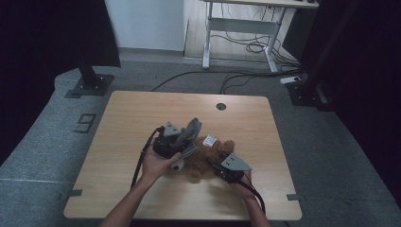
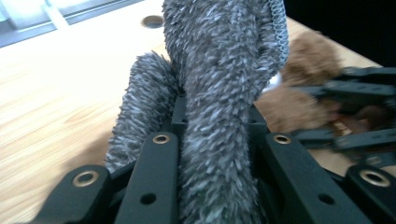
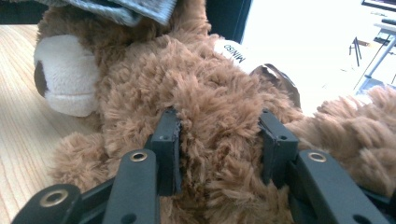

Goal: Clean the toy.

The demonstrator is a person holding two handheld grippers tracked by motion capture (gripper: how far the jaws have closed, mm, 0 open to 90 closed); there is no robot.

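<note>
On the left, the left hand-held gripper point(image 1: 182, 142) has its black jaws pinched tight on a fuzzy grey knitted garment point(image 1: 190, 134), which rises out of the jaws as a long strip in the left gripper view point(image 2: 219, 93); its long axis runs up and away from that gripper, toward the far edge of the table. The free end of the grey piece hangs over the head of a brown plush teddy bear with a cream muzzle point(image 1: 208, 158), which lies on its side mid-table, just right of the left gripper.

To the right, the right hand-held gripper point(image 1: 222, 169) is clamped on the bear's fluffy body point(image 3: 219, 121), with fur bulging between its two pads point(image 3: 168, 140). A white sewn-in label point(image 3: 233, 52) shows behind the bear. The garment lies directly beside the bear's head, so the left hand is the nearer one for drawing it over, judging by how the right one pins the toy in place.

The light wooden table point(image 1: 132, 123) has a round cable hole point(image 1: 221, 106) near its far edge. Beyond it lie grey carpet point(image 1: 42, 142), loose cables and a white desk frame point(image 1: 236, 28).
</note>
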